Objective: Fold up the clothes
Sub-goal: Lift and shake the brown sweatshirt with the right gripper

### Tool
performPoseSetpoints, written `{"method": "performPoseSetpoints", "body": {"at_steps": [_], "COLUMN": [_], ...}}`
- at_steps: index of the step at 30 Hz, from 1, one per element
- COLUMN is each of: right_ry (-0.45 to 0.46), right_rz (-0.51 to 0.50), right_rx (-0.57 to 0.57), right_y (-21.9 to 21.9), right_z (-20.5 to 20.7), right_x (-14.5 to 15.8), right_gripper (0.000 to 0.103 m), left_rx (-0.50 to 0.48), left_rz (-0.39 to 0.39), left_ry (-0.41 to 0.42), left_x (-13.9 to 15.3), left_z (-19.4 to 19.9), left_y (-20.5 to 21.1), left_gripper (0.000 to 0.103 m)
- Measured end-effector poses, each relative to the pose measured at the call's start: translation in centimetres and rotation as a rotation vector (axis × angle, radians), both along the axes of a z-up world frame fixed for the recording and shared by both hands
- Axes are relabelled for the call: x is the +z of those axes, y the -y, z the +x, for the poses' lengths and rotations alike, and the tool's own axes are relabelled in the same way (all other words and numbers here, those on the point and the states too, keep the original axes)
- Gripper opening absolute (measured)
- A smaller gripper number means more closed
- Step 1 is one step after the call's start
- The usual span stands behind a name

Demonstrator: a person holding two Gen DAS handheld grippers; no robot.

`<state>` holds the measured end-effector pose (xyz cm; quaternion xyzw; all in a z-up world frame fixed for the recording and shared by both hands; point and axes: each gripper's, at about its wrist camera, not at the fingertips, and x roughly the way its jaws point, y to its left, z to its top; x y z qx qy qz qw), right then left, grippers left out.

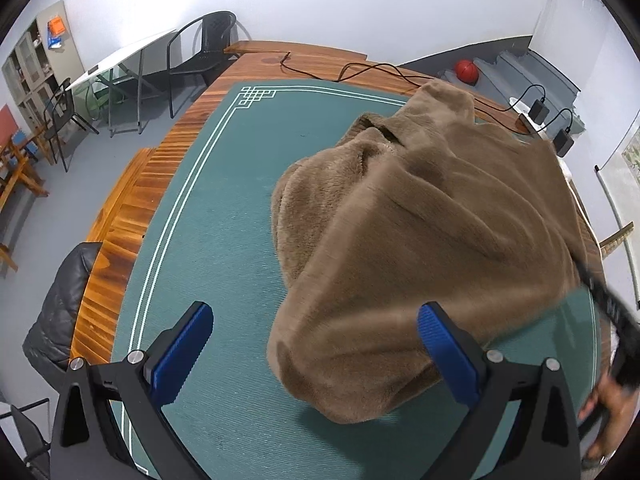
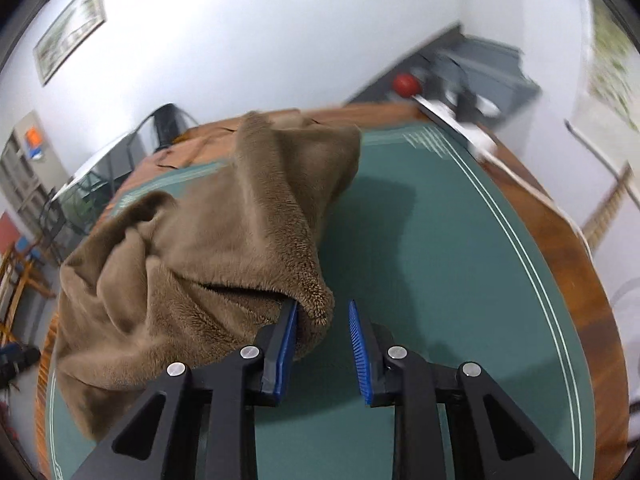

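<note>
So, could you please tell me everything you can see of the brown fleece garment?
The brown fleece garment is plush, thick and crumpled, heaped in folds on the green mat, with what looks like a collar opening at its far end. The right gripper has a corner of it against one pad, with a gap left at the other. The left gripper stands wide open around its near end.

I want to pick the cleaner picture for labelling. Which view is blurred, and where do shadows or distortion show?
Left wrist view: mostly sharp, only the dark strap at the right edge smears; the fisheye bends the table edge. Right wrist view: the far background is motion-blurred, the brown garment stays fairly sharp and casts a soft shadow on the green mat.
</note>
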<state>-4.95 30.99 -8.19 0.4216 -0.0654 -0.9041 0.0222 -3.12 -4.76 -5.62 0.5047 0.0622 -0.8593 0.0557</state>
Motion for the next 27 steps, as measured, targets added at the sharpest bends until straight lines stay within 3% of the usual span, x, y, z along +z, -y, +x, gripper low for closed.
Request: {"method": "performPoseSetpoints", "body": {"at_steps": [3,8,10,11,12,17,22,27], "right_ry": [0.093,0.1,0.09,0.077,0.069,-0.027,-0.053,0.014], "right_rz": [0.002,0.011,-0.002,-0.004,-0.014,-0.077,-0.115,-0.06], "right_rx": [-0.067,-0.097,-0.093,-0.088,-0.084,0.047,0.25,0.383], "right_y": [-2.5,-5.1,-5.6,-5.2,-4.5,1.5,10.4,17.6], "right_z": [2.9,5.6,5.4,5.2,4.9,0.4,-5.3,-11.9], "right_x": [-1.7,-2.2,-1.8,-1.1,-0.2,4.4,6.5,4.4], "right_gripper": [0.028,0.029,0.045,0.074,0.089,0.089,0.089,0.089], "left_rx": [-0.011,-0.039,-0.036,-0.036,-0.036,-0.035,0.032,0.084], "left_rz": [-0.014,-0.046,-0.04,-0.026,-0.016,-0.016,0.017,0.034], "left_ry": [-0.004,0.004,0.012,0.016,0.017,0.003,0.007,0.009], "left_x": [0.1,-0.5,-0.8,-0.9,-0.9,-0.7,-0.9,-1.3], "left_z": [-0.6,-2.2,-3.0,-3.4,-3.6,-3.6,-2.7,-1.4], "left_y": [-0.7,-1.9,-2.1,-2.2,-2.2,-1.3,1.7,4.4], "left_gripper": [0.103,0.103,0.103,0.103,0.103,0.103,0.103,0.103]}}
